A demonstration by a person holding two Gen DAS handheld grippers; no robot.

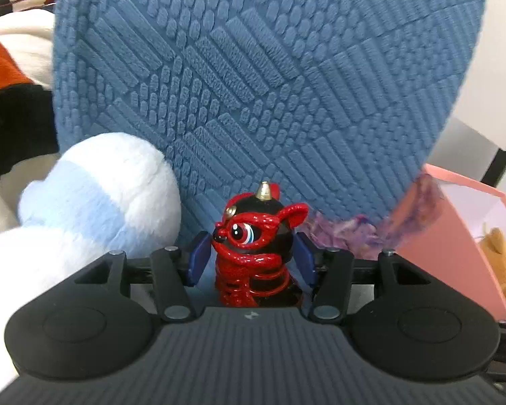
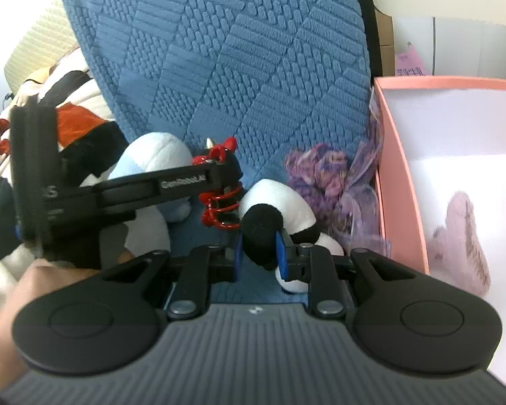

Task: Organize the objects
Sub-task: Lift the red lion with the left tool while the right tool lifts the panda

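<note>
The pink box (image 2: 401,182) stands open at the right edge of the blue textured mat (image 2: 246,67). In the right wrist view its white interior holds a pale lilac fuzzy item (image 2: 465,236), blurred, lying on the floor of the box near the front. In the left wrist view only a corner of the box (image 1: 455,236) shows, with a tan plush toy (image 1: 502,256) partly visible inside it.

A purple yarn-like bundle (image 2: 324,168) lies on the mat, pressed against the outer left wall of the box.

The left wrist view shows the face of the red and black figurine (image 1: 253,249), with its gold horn and painted eye, and a white and pale blue plush (image 1: 94,202) just beside it to the left. The right wrist view shows the same figurine (image 2: 219,199) from the side, partly hidden by the left gripper (image 2: 232,182), whose black body crosses the frame from a hand (image 2: 37,290) at the lower left.

The left gripper (image 1: 253,256) is narrowed around the figurine, one blue pad on each side of it; whether both pads press it cannot be told. The figurine stands upright on the mat.

The right gripper (image 2: 258,253) is closed to a narrow gap on the black limb of a black and white plush (image 2: 280,206) lying on the mat, near the box.
</note>
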